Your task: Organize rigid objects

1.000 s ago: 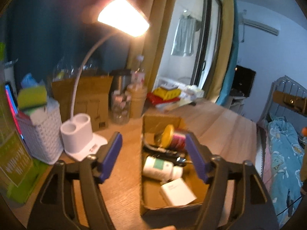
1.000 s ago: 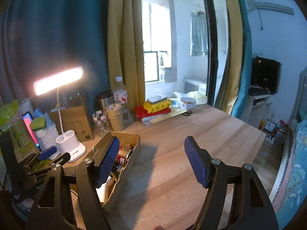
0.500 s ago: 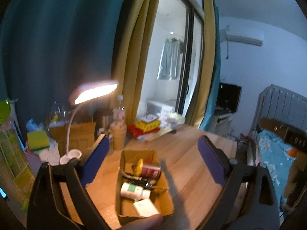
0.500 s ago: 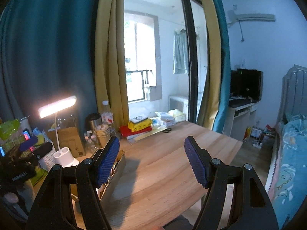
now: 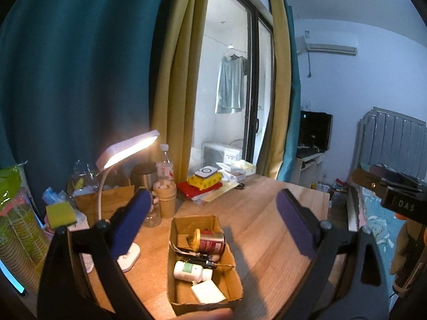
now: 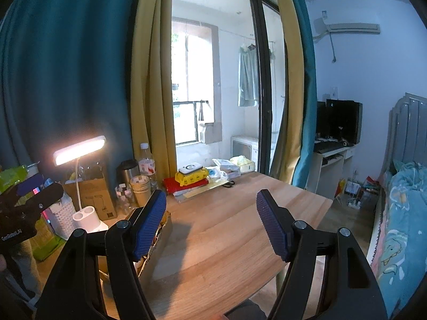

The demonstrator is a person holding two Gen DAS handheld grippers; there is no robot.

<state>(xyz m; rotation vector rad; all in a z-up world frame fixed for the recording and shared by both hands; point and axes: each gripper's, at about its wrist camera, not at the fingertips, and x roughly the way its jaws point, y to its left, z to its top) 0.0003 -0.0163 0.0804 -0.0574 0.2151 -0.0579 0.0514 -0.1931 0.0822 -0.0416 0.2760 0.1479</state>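
An open cardboard box (image 5: 232, 260) sits on the wooden table (image 5: 261, 208). Inside lie a red can with a yellow lid (image 5: 209, 238), a white pill bottle (image 5: 190, 270), a white flat box (image 5: 208, 292) and a dark tool (image 5: 197, 254). My left gripper (image 5: 213, 221) is open and empty, held well above and behind the box. My right gripper (image 6: 210, 224) is open and empty over the table, right of the box (image 6: 157, 242). The left gripper (image 6: 29, 202) shows at the right wrist view's left edge.
A lit desk lamp (image 5: 125, 149) stands left of the box. Behind it are a cardboard carton (image 5: 106, 202), jars, a paper cup (image 5: 166, 200), a bottle and stacked books (image 5: 200, 184). A white basket (image 6: 64, 213) and green packets are far left. A bed (image 6: 400, 213) is right.
Both grippers have pulled back and risen away from the table; the box now looks smaller and farther. Both stay open and empty.
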